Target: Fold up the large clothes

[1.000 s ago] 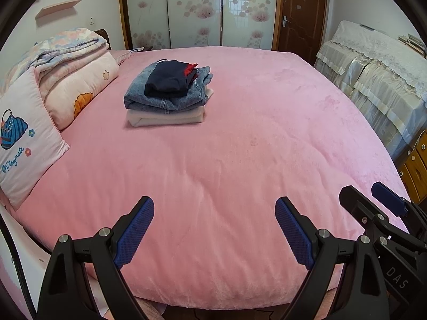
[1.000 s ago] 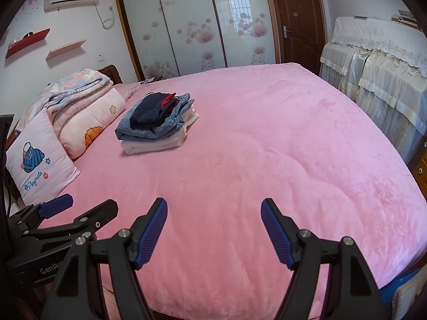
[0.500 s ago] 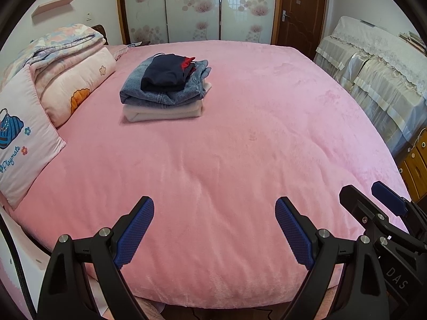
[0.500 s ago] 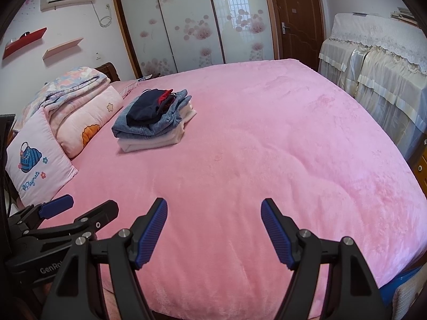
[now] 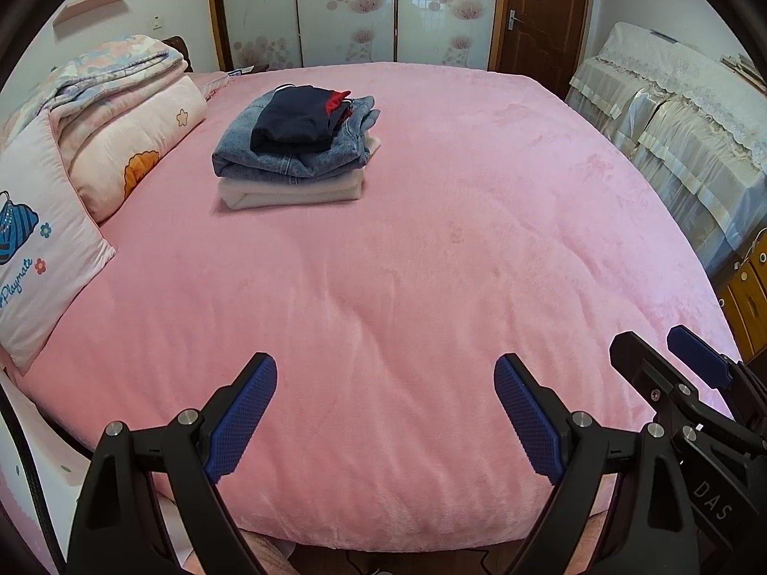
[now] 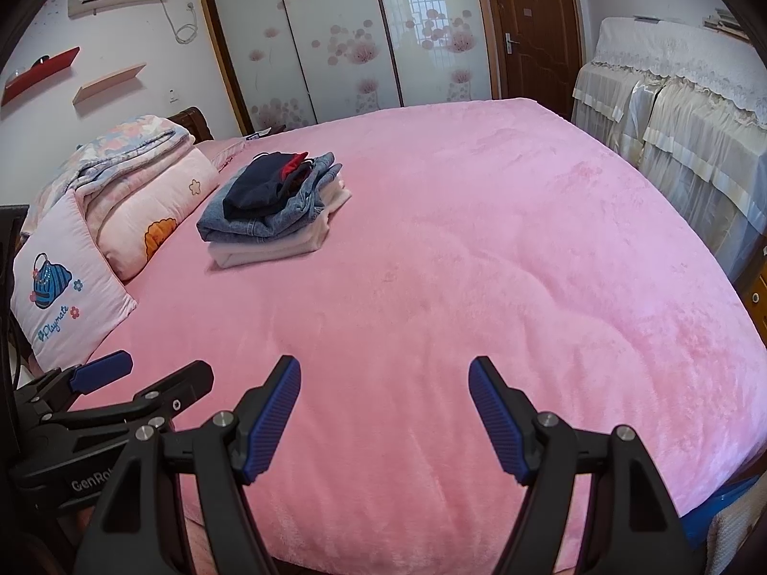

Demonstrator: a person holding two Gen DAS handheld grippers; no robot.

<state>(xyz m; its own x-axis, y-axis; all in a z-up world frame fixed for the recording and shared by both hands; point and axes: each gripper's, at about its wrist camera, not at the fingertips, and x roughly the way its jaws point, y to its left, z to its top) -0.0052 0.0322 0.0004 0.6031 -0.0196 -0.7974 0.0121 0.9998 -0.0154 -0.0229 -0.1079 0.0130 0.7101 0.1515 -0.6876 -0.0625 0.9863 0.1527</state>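
Note:
A stack of folded clothes [image 5: 295, 153] lies far up the pink bed [image 5: 407, 263], toward the left: a cream piece at the bottom, blue jeans [image 6: 261, 220] over it, a dark navy garment with a red edge on top. The same stack of folded clothes [image 6: 273, 213] shows in the right wrist view. My left gripper [image 5: 386, 369] hovers open over the near edge of the bed, nothing between its blue pads. My right gripper [image 6: 386, 371] is open too, beside it and also empty. Each gripper shows at the edge of the other's view.
Pillows [image 5: 43, 249] and a folded quilt [image 5: 110, 81] line the bed's left side. Lace-covered furniture [image 5: 680, 115] stands along the right. A wooden cabinet [image 5: 748, 297] is at the near right. Sliding wardrobe doors [image 6: 335, 43] and a brown door [image 6: 532, 24] are behind.
Both views have tipped slightly, so the bed and stack sit a little differently in frame. The grippers keep the same opening and nothing has been taken hold of.

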